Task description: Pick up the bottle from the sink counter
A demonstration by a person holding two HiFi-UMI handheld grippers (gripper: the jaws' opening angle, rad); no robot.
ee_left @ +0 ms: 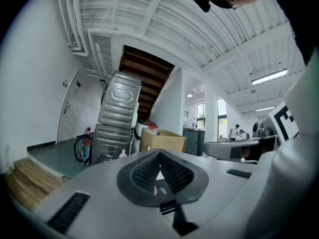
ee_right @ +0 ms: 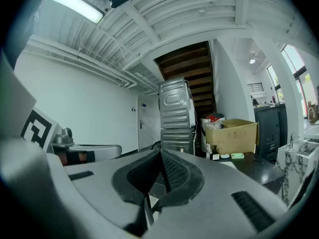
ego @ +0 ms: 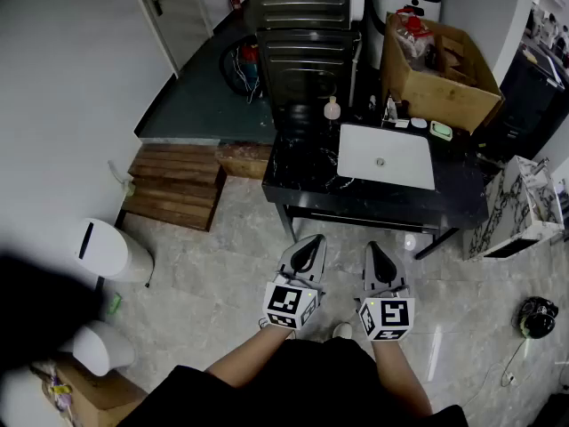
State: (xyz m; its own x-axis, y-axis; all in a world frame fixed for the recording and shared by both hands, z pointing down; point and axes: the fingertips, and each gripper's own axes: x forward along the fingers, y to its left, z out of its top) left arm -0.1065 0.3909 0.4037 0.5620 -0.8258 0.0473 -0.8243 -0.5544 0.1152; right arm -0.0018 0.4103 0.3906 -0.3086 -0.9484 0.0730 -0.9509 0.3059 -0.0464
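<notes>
Hanging well short of the table (ego: 298,163), the left gripper (ego: 309,245) and right gripper (ego: 374,251) have fingers together and empty, so reaching unopened could topple the small, seemingly light bottle (ego: 332,108) beside the sink (ego: 400,174).

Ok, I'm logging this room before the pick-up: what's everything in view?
counter: 1, black, centre, beyond the grippers
sink: 1, white, set in the counter
bottle: 1, pale, counter's back edge, left of the sink
dish: 1, green, behind the sink
box: 1, cardboard, at the counter's back right
appliances: 2, grey metal, stacked behind the counter
steps: 1 set, wooden, left of the counter
bin: 1, white, floor at far left
left gripper: 1, grey, shut, empty
right gripper: 1, grey, shut, empty
</notes>
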